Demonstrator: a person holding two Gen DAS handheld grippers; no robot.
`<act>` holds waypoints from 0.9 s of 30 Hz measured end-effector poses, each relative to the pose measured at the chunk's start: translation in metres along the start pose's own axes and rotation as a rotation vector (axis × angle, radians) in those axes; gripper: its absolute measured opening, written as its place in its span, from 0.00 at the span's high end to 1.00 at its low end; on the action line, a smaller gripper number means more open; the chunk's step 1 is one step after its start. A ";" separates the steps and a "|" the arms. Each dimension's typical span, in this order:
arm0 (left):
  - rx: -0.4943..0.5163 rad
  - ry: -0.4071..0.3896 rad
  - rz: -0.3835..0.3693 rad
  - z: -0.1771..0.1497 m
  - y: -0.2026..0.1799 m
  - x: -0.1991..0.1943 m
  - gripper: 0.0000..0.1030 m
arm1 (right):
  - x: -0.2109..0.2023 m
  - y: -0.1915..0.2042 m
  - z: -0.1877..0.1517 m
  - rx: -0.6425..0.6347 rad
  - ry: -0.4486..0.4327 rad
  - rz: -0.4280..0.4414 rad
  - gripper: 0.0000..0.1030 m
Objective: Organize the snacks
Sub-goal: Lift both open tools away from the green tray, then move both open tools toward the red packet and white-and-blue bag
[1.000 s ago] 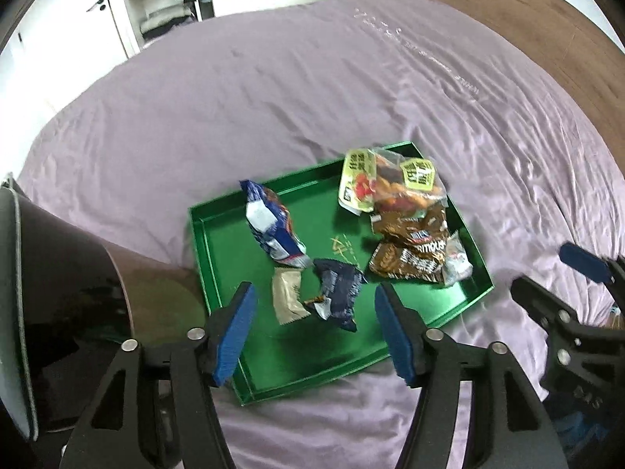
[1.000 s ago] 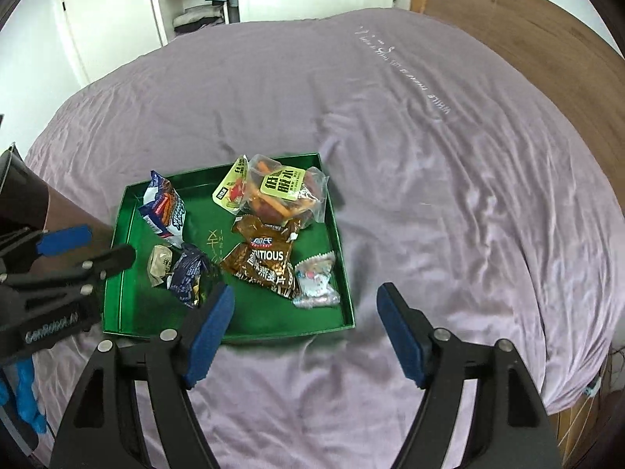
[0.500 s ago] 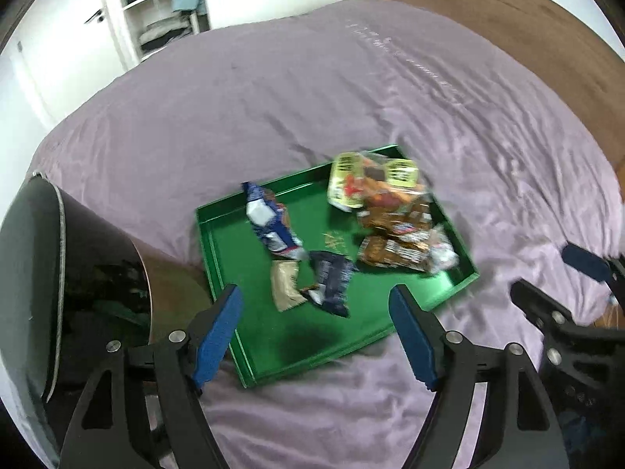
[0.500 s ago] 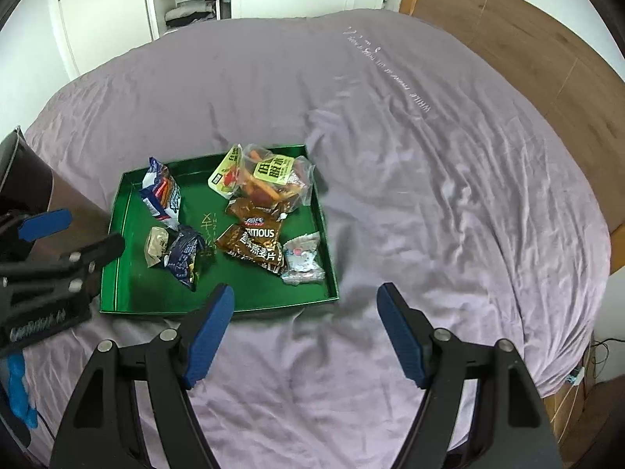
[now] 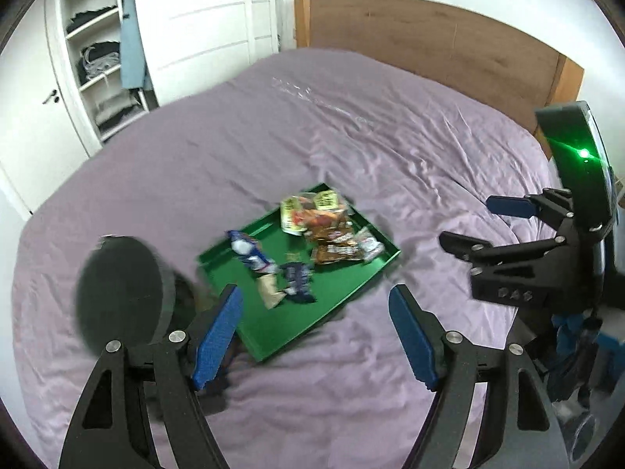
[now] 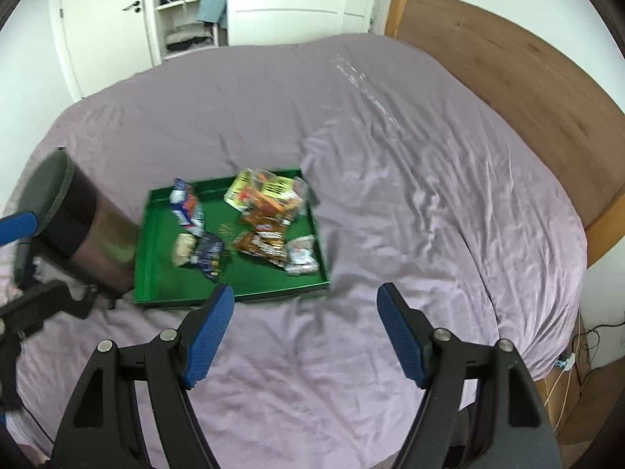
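Observation:
A green tray (image 5: 281,322) (image 6: 254,279) lies on the purple bed. It holds several snack packs: a blue-white packet (image 5: 248,254) (image 6: 187,207), a yellow-orange bag (image 5: 312,211) (image 6: 265,191), brown chocolate packs (image 5: 334,250) (image 6: 261,242), a dark blue packet (image 5: 299,281) (image 6: 209,252) and a small beige packet (image 5: 269,293) (image 6: 183,248). My left gripper (image 5: 313,291) hangs well above the tray's near edge, open and holding nothing. My right gripper (image 6: 305,288) is also open and holding nothing, above the sheet just in front of the tray. It shows in the left wrist view at the right (image 5: 468,221).
A dark round bin (image 5: 121,293) (image 6: 78,226) stands against the tray's left side. The purple sheet (image 6: 410,203) spreads wide to the right and behind. A wooden headboard (image 5: 429,43) runs along the far side, and a white wardrobe (image 6: 187,8) stands beyond the bed.
Both grippers have risen and drawn back from the tray, which now looks smaller. The left jaws stand a little wider. The snacks have not moved.

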State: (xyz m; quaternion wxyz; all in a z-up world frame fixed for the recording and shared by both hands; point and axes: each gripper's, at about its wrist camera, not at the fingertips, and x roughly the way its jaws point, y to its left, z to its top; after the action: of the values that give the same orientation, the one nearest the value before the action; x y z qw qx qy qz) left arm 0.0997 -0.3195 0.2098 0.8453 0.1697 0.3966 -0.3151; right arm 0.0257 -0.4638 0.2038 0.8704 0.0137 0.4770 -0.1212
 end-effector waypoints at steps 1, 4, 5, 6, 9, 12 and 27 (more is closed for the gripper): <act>-0.001 -0.001 0.009 -0.003 0.009 -0.009 0.30 | -0.008 0.008 0.000 -0.014 -0.004 0.018 0.28; 0.006 -0.012 0.049 -0.017 0.040 -0.039 0.30 | -0.025 0.031 -0.004 -0.047 -0.003 0.087 0.27; 0.006 -0.012 0.059 -0.022 0.049 -0.046 0.30 | -0.030 0.038 -0.006 -0.058 0.000 0.102 0.27; -0.001 -0.009 0.074 -0.029 0.061 -0.054 0.30 | -0.035 0.048 -0.007 -0.073 0.002 0.125 0.27; -0.026 0.017 0.118 -0.047 0.093 -0.070 0.30 | -0.048 0.078 -0.012 -0.120 0.004 0.192 0.28; -0.060 0.035 0.177 -0.065 0.119 -0.082 0.30 | -0.057 0.107 -0.014 -0.166 0.007 0.244 0.28; -0.338 0.108 0.305 -0.146 0.226 -0.117 0.30 | -0.068 0.256 -0.014 -0.421 0.014 0.480 0.28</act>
State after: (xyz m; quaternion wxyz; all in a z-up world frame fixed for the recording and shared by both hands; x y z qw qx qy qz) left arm 0.1114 -0.0261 0.2178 0.8771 0.1003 0.4581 -0.1033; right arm 0.0369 -0.1999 0.2296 0.8545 -0.0538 0.4808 0.1892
